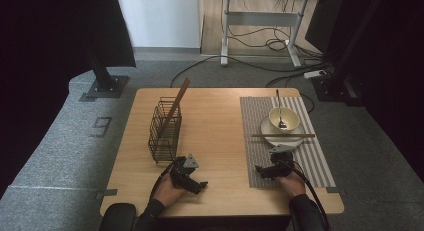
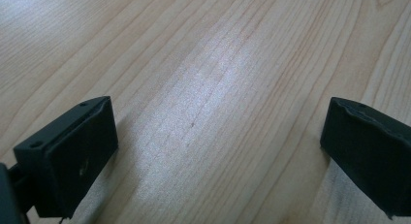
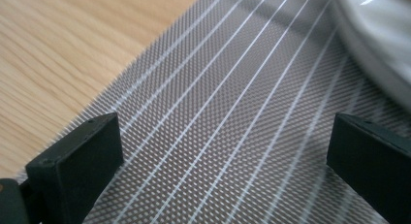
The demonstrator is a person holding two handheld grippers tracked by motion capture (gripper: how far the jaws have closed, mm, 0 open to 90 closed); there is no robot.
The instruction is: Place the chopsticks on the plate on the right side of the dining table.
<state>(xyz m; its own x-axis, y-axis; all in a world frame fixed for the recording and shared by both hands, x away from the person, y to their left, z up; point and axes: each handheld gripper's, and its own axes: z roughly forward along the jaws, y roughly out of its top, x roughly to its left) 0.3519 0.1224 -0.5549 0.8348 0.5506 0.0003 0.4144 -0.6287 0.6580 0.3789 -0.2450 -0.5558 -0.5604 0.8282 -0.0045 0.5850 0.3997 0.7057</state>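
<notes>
A black wire basket [image 1: 164, 133] stands on the left of the wooden table [image 1: 215, 126], with one brown chopstick [image 1: 177, 102] leaning upright in it. On the grey striped placemat [image 1: 315, 156] at the right, a white plate [image 1: 267, 128] carries a cream bowl [image 1: 284, 120] with a spoon [image 1: 279, 108] in it. A second chopstick [image 1: 283, 136] lies across the plate's front. My left gripper [image 1: 200, 185] [image 2: 218, 151] is open over bare wood [image 2: 203, 64]. Low over the placemat [image 3: 218, 103], my right gripper [image 1: 260, 170] [image 3: 223, 161] is open just short of the plate's rim [image 3: 378, 44].
Behind the table stand a white-legged desk [image 1: 260, 21], loose cables [image 1: 270, 43] and a power strip [image 1: 315, 73] on the grey floor. Black stand bases [image 1: 105, 86] flank the table's far corners. A dark chair part [image 1: 117, 216] sits at the near left corner.
</notes>
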